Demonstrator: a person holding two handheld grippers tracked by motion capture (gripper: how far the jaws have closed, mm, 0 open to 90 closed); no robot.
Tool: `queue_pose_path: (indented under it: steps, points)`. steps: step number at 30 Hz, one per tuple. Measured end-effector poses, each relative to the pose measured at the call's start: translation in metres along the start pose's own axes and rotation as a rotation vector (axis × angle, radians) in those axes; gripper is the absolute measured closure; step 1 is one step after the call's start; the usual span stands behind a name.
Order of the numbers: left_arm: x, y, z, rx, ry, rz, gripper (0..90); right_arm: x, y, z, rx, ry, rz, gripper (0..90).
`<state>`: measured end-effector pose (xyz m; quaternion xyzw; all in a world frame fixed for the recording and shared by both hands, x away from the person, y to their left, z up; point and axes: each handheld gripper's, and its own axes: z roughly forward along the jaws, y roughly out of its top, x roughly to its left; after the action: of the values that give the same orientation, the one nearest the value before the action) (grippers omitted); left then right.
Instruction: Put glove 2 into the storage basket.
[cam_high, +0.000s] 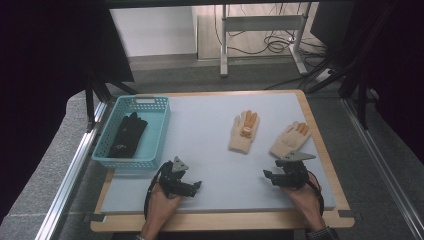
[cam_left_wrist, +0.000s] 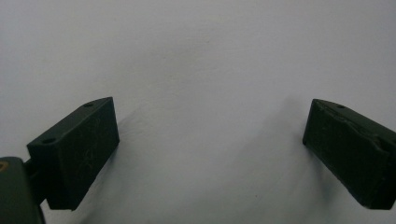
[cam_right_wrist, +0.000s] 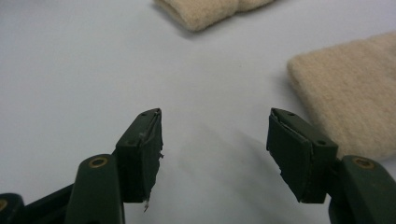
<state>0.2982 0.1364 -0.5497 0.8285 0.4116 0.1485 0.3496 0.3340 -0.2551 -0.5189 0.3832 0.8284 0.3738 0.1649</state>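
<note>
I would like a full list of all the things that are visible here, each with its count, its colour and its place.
Table mat: one, pale grey, on a wooden board.
Basket: one, light blue, on the mat's far left part.
Black glove: one, lying inside the basket.
Cream gloves: two, with orange fingertips, flat on the mat's far right part; one nearer the middle, one farther right.
Table frame with cables: one, pale, on the floor behind.
Left gripper: one, black, jaws open over bare mat, near left.
Right gripper: one, black, jaws open with nothing between them, near right, close to the right-hand glove.
Hands: two, holding the grippers, left and right.
</note>
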Motion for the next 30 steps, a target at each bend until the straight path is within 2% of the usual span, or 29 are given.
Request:
queue_pose_path:
  steps: [8,16,20,21,22,27,28,30]
  points:
    - [0.0,0.0,0.0,0.0,0.0,0.0,3.8,-0.008,0.006,-0.012,-0.005,-0.013,0.014,36.6]
    - [0.0,0.0,0.0,0.0,0.0,0.0,3.8,-0.023,0.018,-0.026,-0.023,-0.031,0.035,38.2]
    - [0.0,0.0,0.0,0.0,0.0,-0.001,3.8,-0.04,0.022,-0.029,-0.023,-0.064,0.057,41.1]
    - [0.0,0.0,0.0,0.0,0.0,-0.001,3.8,-0.04,0.022,-0.029,-0.023,-0.064,0.057,41.1]
    - [0.0,0.0,0.0,0.0,0.0,-0.001,3.8,-0.048,0.023,-0.03,-0.028,-0.083,0.073,42.4]
    - [0.0,0.0,0.0,0.0,0.0,-0.001,3.8,-0.065,0.028,-0.028,-0.023,-0.13,0.089,42.8]
    - [0.0,0.0,0.0,0.0,0.0,-0.001,3.8,-0.074,0.032,-0.025,-0.026,-0.161,0.099,40.2]
    - [0.0,0.0,0.0,0.0,0.0,-0.001,3.8,-0.079,0.034,-0.023,-0.027,-0.175,0.106,37.1]
